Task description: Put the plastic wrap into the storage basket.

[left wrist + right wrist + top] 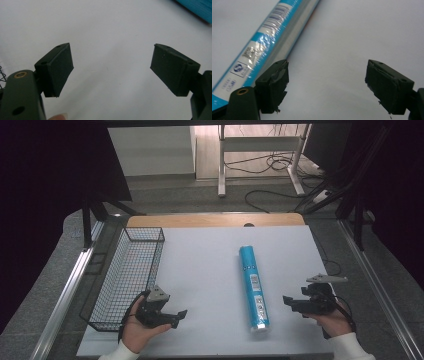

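a: surface (210, 270) white, wire basket (127, 275) at left edge, blue tube (253, 287) lying right of centre.
b: left tongs (181, 314) spread, nothing between. right tongs (286, 301) spread too, just beside tube's near end.

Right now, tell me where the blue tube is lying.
In the high view the blue tube lies lengthwise on the white table, right of centre, between the two grippers and nearer the right gripper; the wire basket sits far to its left.

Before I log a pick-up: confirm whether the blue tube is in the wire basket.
No, the blue tube lies on the white tabletop, right of the wire basket.
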`<state>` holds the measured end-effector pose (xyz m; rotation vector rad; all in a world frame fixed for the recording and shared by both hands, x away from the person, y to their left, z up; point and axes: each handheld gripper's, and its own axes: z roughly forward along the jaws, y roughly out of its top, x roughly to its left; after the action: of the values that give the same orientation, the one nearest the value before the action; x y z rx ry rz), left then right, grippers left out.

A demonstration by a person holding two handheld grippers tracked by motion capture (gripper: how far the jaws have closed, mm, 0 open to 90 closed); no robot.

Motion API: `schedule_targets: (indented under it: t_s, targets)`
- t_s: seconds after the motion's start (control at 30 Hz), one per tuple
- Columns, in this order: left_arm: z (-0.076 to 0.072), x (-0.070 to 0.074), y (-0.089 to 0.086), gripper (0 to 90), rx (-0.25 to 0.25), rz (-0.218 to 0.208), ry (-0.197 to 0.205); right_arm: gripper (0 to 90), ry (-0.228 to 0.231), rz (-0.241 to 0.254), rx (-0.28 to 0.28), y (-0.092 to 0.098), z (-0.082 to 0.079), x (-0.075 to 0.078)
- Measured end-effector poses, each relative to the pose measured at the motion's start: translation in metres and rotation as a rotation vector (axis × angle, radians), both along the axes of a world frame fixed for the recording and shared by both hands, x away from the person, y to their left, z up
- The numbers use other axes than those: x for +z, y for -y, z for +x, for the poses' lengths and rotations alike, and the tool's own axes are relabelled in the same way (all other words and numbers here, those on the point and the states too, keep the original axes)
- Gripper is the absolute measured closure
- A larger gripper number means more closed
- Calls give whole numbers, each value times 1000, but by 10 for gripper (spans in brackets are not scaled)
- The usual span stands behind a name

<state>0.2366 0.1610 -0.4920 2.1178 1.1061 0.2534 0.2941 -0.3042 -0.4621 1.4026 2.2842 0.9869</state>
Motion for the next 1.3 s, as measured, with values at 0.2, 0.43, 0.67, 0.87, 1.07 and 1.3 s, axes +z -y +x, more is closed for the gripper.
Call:
schedule_targets:
  t_s: [0.2, 0.43, 0.67, 0.87, 1.07, 1.3]
  targets:
    - [-1, 1, 1, 182, -16, -3, 9, 209, 17, 15, -5, -13, 2, 10]
    - [-1, 0, 0, 183, -22, -10, 11, 223, 9, 48, -39, -20, 11, 17]
    - [1, 0, 0, 183, -22, -10, 9, 217, -67, 9, -9, -42, 13, 19]
    - [-1, 1, 0, 183, -20, -12, 11, 229, -84, 18, 6, -60, 18, 25]
    - [-1, 1, 1, 183, -21, -14, 11, 225, -113, -3, 34, -82, 25, 27]
    - [-1, 1, 2, 184, -28, -10, 15, 215, -145, -37, 20, -102, 33, 16]
